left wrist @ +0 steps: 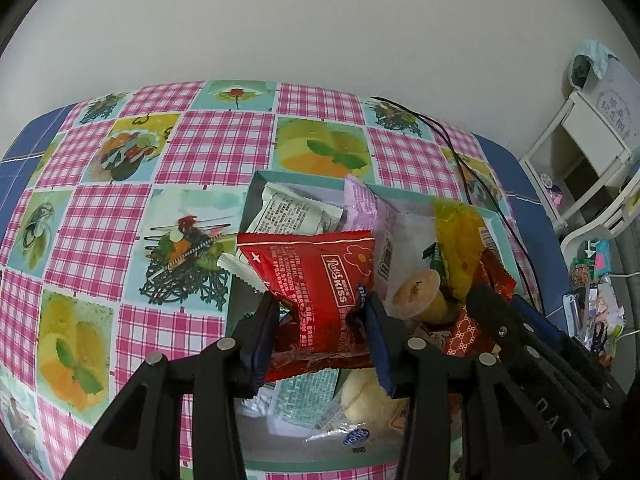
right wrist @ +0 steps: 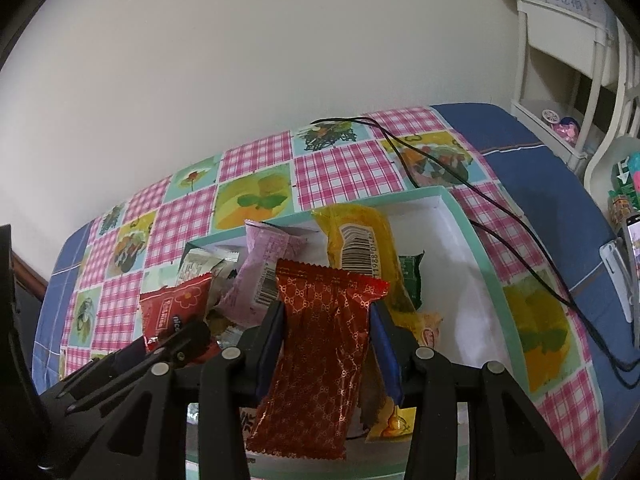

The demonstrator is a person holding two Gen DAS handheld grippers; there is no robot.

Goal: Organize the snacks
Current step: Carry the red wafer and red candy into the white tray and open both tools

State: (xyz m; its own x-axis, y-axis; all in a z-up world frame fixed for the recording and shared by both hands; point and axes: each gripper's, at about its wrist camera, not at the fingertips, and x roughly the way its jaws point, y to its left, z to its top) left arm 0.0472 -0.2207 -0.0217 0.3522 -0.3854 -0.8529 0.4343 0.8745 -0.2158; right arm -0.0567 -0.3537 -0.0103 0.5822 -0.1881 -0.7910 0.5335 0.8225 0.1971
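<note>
where snacks (left wrist: 316,280) crowd, box (right wrist: 476,240) overflows.

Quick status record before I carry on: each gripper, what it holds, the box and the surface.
left gripper: shut on red Kiss snack packet, held above the box
right gripper: shut on red-gold patterned packet, also over the box
box: teal-rimmed, white inside, open top
box contents: yellow packet, lilac packet, white printed packet, small jelly cup, others jumbled
surface: checked picture tablecloth
other: black cable beside the box
</note>
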